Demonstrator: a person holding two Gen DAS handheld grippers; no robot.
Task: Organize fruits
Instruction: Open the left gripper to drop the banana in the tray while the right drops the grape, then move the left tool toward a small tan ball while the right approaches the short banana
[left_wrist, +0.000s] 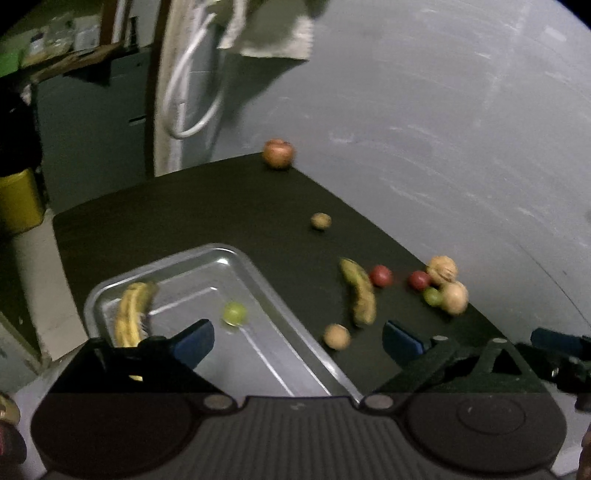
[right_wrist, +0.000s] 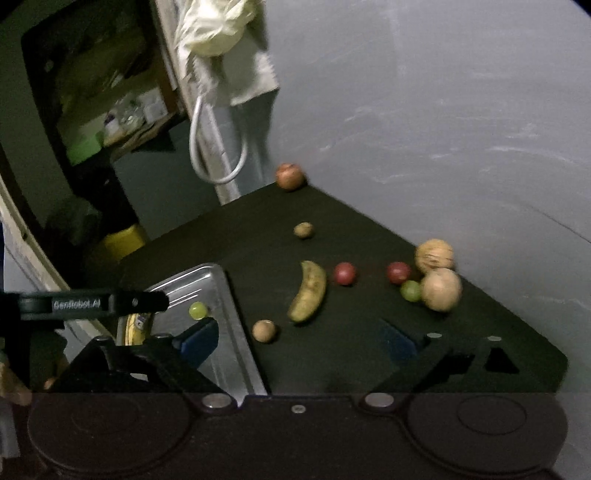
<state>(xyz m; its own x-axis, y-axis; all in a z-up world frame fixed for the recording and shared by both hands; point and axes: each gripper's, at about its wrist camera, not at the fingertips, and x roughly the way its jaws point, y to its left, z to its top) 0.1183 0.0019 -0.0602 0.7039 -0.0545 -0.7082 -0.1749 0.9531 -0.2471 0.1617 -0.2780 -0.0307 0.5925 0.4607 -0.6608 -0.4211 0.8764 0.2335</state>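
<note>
A metal tray (left_wrist: 266, 280) sits on the black table and holds a spotted banana (left_wrist: 131, 314) and a green grape (left_wrist: 234, 313). My left gripper (left_wrist: 298, 339) hangs open over the tray's right rim, with nothing between its blue pads. My right gripper (right_wrist: 299, 341) is open too, above bare table just right of the tray (right_wrist: 236, 332). Beyond it lie a second banana (right_wrist: 308, 291), a small brown fruit (right_wrist: 263, 330), two red fruits (right_wrist: 344, 273), a green grape (right_wrist: 410, 290), a walnut-like fruit (right_wrist: 434, 255) and a tan round fruit (right_wrist: 441, 289).
An apple (left_wrist: 277, 153) rests at the table's far corner, and a small brown fruit (left_wrist: 320, 221) lies nearer. A grey wall runs along the table's right edge. Cloth and a white cable (left_wrist: 184, 92) hang behind. A yellow container (left_wrist: 18, 199) stands on the floor to the left.
</note>
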